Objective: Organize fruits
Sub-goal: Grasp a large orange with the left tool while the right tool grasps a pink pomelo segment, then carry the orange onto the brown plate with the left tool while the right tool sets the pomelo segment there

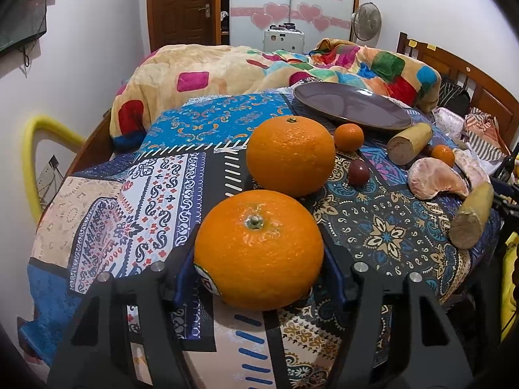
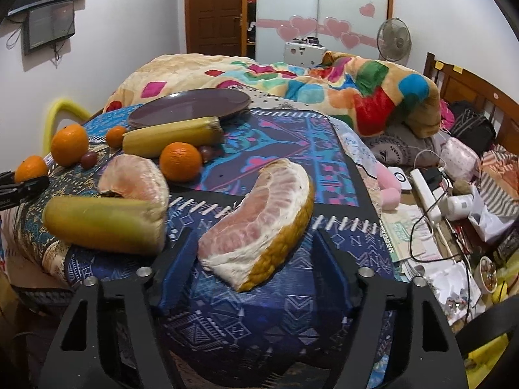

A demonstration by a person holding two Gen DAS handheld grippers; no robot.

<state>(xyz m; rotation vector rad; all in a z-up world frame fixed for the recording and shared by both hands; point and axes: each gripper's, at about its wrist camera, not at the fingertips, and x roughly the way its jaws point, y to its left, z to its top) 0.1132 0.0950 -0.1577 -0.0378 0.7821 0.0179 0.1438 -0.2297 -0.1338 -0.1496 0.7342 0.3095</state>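
In the left wrist view my left gripper (image 1: pixel 258 259) is shut on a large orange (image 1: pixel 258 249) just above the patterned cloth. A second large orange (image 1: pixel 290 155) sits behind it. A brown plate (image 1: pixel 352 105) lies further back. In the right wrist view my right gripper (image 2: pixel 256 249) is open around a pomelo wedge (image 2: pixel 259 220) that lies on the cloth; the fingers do not touch it. A second pomelo wedge (image 2: pixel 136 181), two banana pieces (image 2: pixel 103 223) (image 2: pixel 172 136), a small orange (image 2: pixel 180 161) and the plate (image 2: pixel 189 107) lie beyond.
Small mandarins (image 1: pixel 348 136) and dark round fruits (image 1: pixel 358 173) lie among the oranges. A colourful blanket (image 2: pixel 324 90) is heaped behind the cloth. Cables, a power strip (image 2: pixel 425 191) and clutter fill the right side. A yellow chair (image 1: pixel 35 162) stands at the left.
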